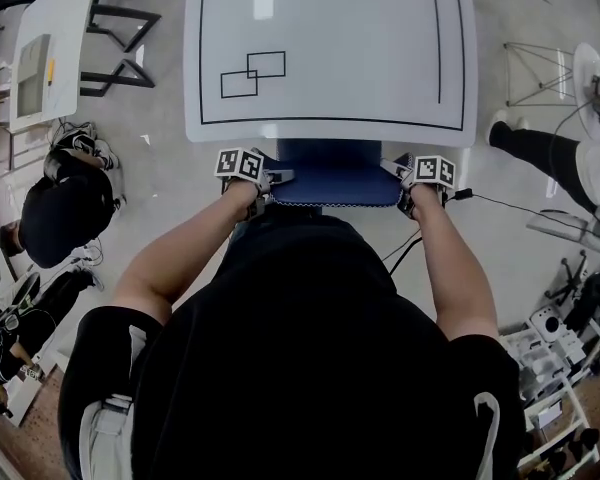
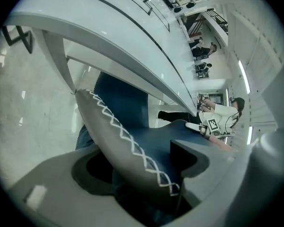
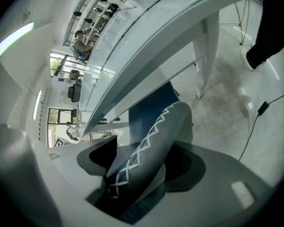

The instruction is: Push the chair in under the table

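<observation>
Head view showed my left gripper (image 1: 273,180) and right gripper (image 1: 400,173) each clamped wide on a side edge of the blue chair (image 1: 335,173) backrest at frame centre, just below the white table (image 1: 330,133).

The person wears a black shirt (image 1: 310,368) with short sleeves, so the forearms are bare. On the right sleeve (image 1: 477,373) there is a small white curved sign. Low at the left side some light grey cloth (image 1: 105,433) shows. The left tool (image 1: 268,180) and the right tool (image 1: 400,176) look the same: each has a white marker cube (image 1: 240,163) with black square patterns, and two broad, smooth, light grey jaws with a dark hollow on the inner side.
</observation>
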{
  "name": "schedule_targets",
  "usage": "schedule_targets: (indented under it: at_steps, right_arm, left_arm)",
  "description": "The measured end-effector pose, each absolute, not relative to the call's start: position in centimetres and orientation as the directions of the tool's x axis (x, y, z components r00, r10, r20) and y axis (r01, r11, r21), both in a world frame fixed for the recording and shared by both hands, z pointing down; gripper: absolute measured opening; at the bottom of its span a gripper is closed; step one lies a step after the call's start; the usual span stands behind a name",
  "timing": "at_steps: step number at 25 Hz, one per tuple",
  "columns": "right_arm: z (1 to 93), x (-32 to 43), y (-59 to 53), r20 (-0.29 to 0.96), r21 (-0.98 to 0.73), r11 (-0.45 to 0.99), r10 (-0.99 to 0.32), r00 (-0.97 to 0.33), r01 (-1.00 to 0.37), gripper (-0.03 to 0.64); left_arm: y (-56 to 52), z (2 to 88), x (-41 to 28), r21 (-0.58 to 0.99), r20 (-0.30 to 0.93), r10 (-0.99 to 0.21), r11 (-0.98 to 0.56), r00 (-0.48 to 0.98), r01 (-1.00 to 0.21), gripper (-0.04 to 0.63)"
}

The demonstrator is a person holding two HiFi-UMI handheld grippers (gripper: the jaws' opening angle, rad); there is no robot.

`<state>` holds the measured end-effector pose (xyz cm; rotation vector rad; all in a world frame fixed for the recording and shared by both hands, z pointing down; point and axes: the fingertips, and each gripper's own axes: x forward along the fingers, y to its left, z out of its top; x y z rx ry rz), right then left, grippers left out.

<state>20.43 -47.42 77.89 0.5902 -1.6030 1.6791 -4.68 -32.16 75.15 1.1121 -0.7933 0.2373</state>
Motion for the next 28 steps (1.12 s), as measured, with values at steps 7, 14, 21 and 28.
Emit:
schedule_targets:
  at_steps: [7,14,21,28]
  right_arm:
    - [77.6,19.4,-47.8,0.754,-0.65,0.067,0.184,-0.631,-0.757,0.337]
    - [77.8,18.4,-49.3,0.756,-0.653,0.108,0.153,-0.637,-0.75,0.336]
    - [78.9,18.5,-50.5,0.758,-0.651,0.172,0.103,-0.644,-0.739,0.336]
    - [79.8,18.6,-51.1,0.764,-0.641,0.224,0.09,-0.639,-0.734,0.334]
  left_arm:
    - [-33.5,74.8,-6.1,0.703,0.688,-0.217,0.439,0.693,-0.56,0.354]
    - [-34.7,75.3,-7.0,0.699,0.7,-0.231,0.415,0.676,-0.582,0.352]
    - [-36.0,76.4,-7.3,0.69,0.718,-0.281,0.408,0.637,-0.598,0.352]
    - [-36.9,77.1,-7.4,0.691,0.722,-0.322,0.388,0.613,-0.61,0.352]
